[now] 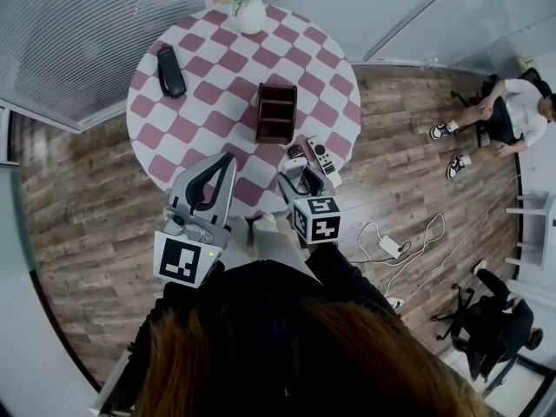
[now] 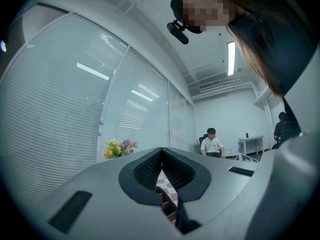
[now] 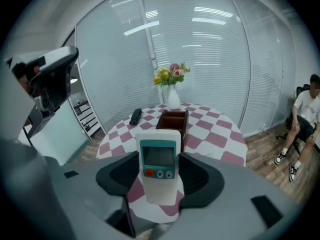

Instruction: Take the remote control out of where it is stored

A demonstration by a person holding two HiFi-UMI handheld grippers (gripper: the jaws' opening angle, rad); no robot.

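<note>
**White remote held in my right tongs**

The white remote (image 3: 160,156) with the blue-green screen sits between the two pads of my right tongs (image 3: 159,180). The pads press on its left and right sides. It stands upright, and its screen and three small buttons face the right gripper camera. It is up off the bench (image 3: 220,134), over the near edge of the pink and white checked cloth.

The brown wooden box (image 3: 173,119) stands on the bench behind the remote. The remote is outside the box. In the head view the box (image 1: 276,111) is near the middle of the round bench (image 1: 217,111), and my right tongs (image 1: 301,181) are at the near edge.

A second, grey remote (image 1: 323,157) lies flat on the cloth just beside my right tongs.

My left tongs (image 2: 161,156) are closed with nothing in them; the two tips meet. They hang at the near edge of the bench, left of the right tongs.

Farther off, a black remote (image 1: 170,70) lies on the left side of the bench. A white vase of flowers (image 1: 251,11) stands at the far edge.
</note>
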